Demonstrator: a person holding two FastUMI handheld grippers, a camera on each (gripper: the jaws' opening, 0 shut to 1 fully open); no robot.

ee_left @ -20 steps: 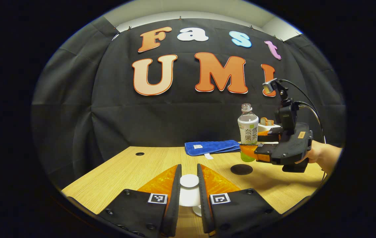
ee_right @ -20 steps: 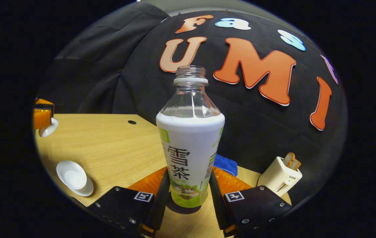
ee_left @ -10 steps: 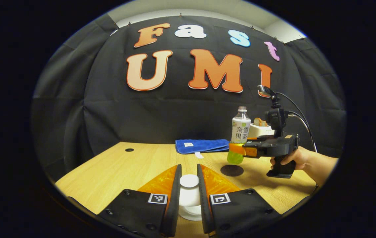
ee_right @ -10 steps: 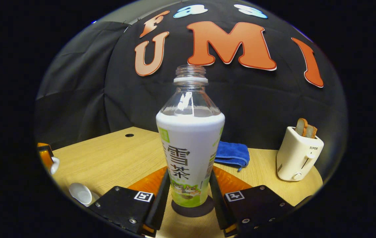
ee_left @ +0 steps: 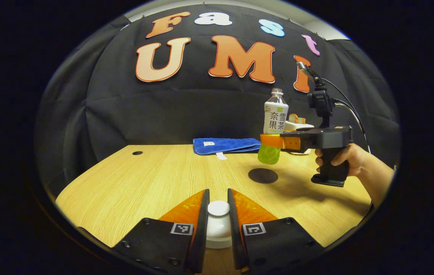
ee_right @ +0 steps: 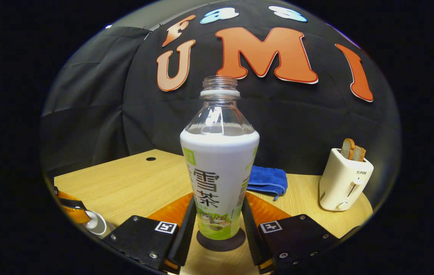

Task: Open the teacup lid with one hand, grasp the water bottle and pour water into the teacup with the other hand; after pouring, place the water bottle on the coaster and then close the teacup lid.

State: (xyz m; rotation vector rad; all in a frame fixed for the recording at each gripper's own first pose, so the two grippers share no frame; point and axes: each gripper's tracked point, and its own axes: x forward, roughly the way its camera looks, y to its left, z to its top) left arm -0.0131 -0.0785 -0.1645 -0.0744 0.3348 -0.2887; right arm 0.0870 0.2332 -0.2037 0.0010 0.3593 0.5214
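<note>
In the left gripper view my left gripper (ee_left: 218, 198) is shut on the round knob of the white teacup lid (ee_left: 218, 209), low over the table. A white rim beneath it is mostly hidden by the fingers; I cannot tell whether it is lid or teacup. In the right gripper view my right gripper (ee_right: 218, 198) is shut on the lower body of the uncapped water bottle (ee_right: 220, 168), upright and partly filled. Its base hangs just over the black round coaster (ee_right: 220, 240). The left gripper view shows the bottle (ee_left: 276, 116) held a little above the coaster (ee_left: 263, 175).
A folded blue cloth (ee_left: 226, 145) lies at the back of the wooden table (ee_left: 155, 179). A white toaster (ee_right: 344, 179) with bread slices stands at the back right. A person's hand (ee_left: 348, 158) grips the right gripper's handle. A small cable hole (ee_left: 137, 152) sits far left.
The right gripper carried the bottle right, over the coaster, and levelled out. The left gripper sank lower with the lid, down beside the teacup's place.
</note>
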